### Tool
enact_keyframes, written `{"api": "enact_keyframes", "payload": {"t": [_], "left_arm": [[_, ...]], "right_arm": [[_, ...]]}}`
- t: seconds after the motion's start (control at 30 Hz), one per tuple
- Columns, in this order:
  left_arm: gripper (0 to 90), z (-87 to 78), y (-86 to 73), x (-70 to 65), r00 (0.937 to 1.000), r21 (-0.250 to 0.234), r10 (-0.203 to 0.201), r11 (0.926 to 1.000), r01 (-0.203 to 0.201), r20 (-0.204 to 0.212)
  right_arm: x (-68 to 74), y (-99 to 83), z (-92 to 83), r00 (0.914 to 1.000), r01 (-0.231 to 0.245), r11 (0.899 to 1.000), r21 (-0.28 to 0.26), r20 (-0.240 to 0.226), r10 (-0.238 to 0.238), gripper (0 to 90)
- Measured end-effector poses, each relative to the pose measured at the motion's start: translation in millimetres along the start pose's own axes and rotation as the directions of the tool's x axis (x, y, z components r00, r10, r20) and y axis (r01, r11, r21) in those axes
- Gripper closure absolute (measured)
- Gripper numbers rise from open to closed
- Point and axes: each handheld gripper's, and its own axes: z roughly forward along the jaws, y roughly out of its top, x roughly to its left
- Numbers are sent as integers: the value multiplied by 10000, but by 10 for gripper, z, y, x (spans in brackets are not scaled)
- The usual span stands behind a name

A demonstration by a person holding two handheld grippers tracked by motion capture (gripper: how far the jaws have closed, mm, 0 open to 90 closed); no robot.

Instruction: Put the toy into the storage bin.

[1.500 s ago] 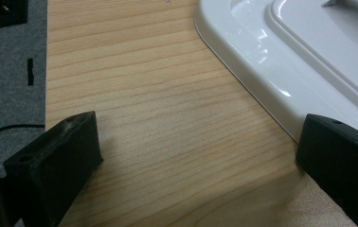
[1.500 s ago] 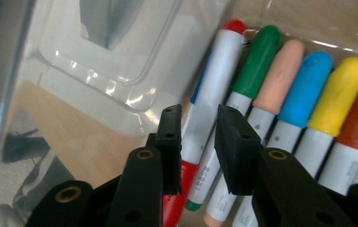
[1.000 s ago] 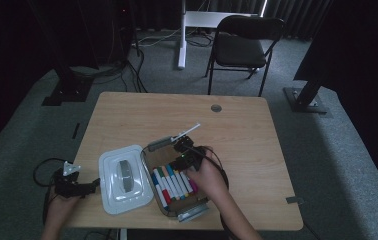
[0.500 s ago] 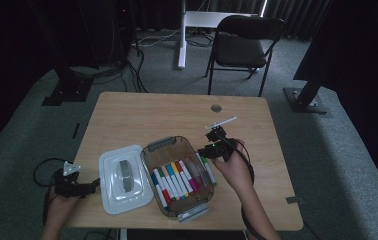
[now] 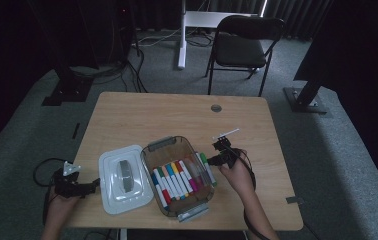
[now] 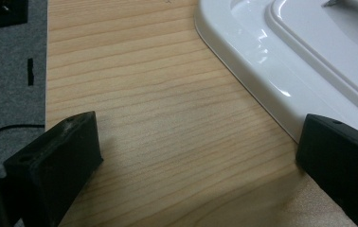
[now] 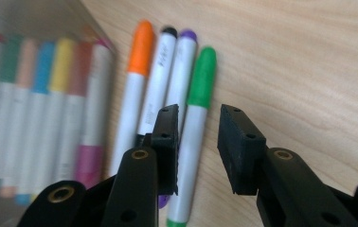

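Observation:
A clear container [image 5: 163, 143] in the middle of the table holds a row of coloured markers [image 5: 174, 180]. Several more markers lie on the wood just right of it: orange [image 7: 139, 47], black-capped [image 7: 160, 71], purple [image 7: 185, 52] and green [image 7: 201, 75]. My right gripper [image 7: 198, 113] hangs low over them, also seen from above [image 5: 216, 161]. Its jaws have just been closing and straddle the green marker [image 5: 208, 169], with a gap still beside the right jaw. My left gripper [image 6: 201, 127] rests wide open at the table's left edge [image 5: 94, 184], beside the white lid [image 6: 262, 56].
The white lid [image 5: 109, 197] lies flat left of the container, top up. The far half of the wooden table [image 5: 142, 115] is bare except for a round cable hole [image 5: 216, 108]. A black chair [image 5: 242, 47] stands beyond the table.
My right gripper moved from above the container to the right, then sank toward the loose markers beside it. The left gripper and the lid stayed put.

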Motion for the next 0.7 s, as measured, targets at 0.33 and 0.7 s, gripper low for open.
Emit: {"api": "enact_keyframes", "payload": {"t": [0.33,0.7], "left_arm": [[12,0,0,1,10000,0,7,10000,-7,4],[12,0,0,1,10000,-2,6,10000,-6,5]], "right_arm": [[-23,-70,269,10000,28,9986,527,3,-29,692],[-40,-95,395,9997,-98,9959,897,250,76,755]]}}
